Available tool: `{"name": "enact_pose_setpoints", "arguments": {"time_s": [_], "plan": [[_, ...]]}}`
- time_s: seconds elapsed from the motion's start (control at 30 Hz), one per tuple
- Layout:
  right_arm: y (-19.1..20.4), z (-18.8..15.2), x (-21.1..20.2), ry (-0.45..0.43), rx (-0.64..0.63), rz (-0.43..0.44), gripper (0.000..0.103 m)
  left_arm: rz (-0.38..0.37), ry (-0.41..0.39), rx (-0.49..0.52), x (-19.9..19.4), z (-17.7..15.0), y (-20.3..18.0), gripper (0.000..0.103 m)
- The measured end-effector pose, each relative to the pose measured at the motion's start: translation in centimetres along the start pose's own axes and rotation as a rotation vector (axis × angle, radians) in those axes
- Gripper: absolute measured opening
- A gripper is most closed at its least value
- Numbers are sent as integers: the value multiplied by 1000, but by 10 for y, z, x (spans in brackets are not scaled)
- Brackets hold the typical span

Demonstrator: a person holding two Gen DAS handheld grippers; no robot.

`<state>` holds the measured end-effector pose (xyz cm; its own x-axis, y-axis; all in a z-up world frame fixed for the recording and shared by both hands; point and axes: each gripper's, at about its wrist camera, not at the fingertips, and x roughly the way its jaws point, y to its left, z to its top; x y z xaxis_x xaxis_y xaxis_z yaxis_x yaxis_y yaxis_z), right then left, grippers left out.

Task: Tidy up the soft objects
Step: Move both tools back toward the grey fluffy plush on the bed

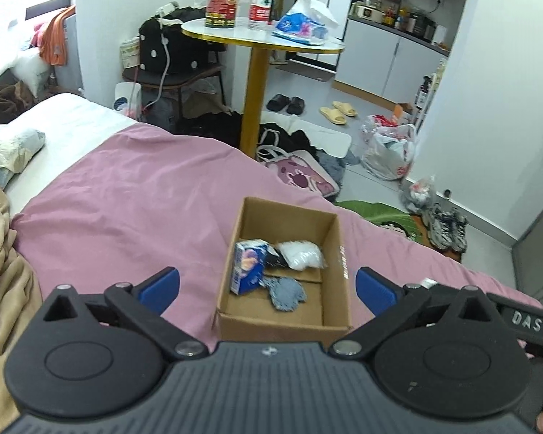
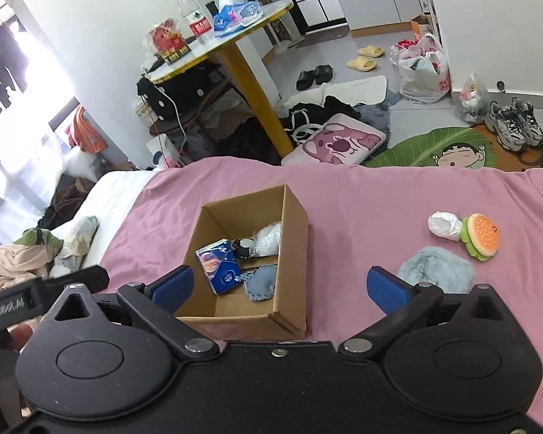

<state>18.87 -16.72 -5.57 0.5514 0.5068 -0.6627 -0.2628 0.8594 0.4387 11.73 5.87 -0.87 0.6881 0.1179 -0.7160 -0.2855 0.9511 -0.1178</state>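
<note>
Between both grippers' spread jaws sits cardboard box (image 1: 338,249) w/ soft items.

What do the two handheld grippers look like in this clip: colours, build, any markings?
Both match: a ribbed black body, two round black discs, black linkage arms with silver pivot pins, and blue finger pads. The left gripper and right gripper each catch the other's black handle with white lettering. No cables or sleeves show.

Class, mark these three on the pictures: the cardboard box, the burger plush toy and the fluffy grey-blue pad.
cardboard box (image 2: 294,238), right wrist view, on its outer right wall.
burger plush toy (image 2: 483,233), right wrist view, on the orange bun top.
fluffy grey-blue pad (image 2: 436,266), right wrist view, on the middle of its fur.
</note>
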Motion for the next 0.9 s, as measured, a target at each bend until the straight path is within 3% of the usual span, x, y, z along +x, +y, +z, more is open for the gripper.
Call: {"name": "enact_pose_setpoints", "arguments": {"time_s": [0.1,0.57,0.9], "plan": [[1,-3,-6,-6,-7,-2,103,-26,13,6,-10,-4,-4,103],[-1,-13,-56,-66,-46,-11,103,4,-30,41,-43,-21,-23,103],[-26,-12,-70,-85,-70,-48,103,15,-30,80,-36,-31,-54,103]]}}
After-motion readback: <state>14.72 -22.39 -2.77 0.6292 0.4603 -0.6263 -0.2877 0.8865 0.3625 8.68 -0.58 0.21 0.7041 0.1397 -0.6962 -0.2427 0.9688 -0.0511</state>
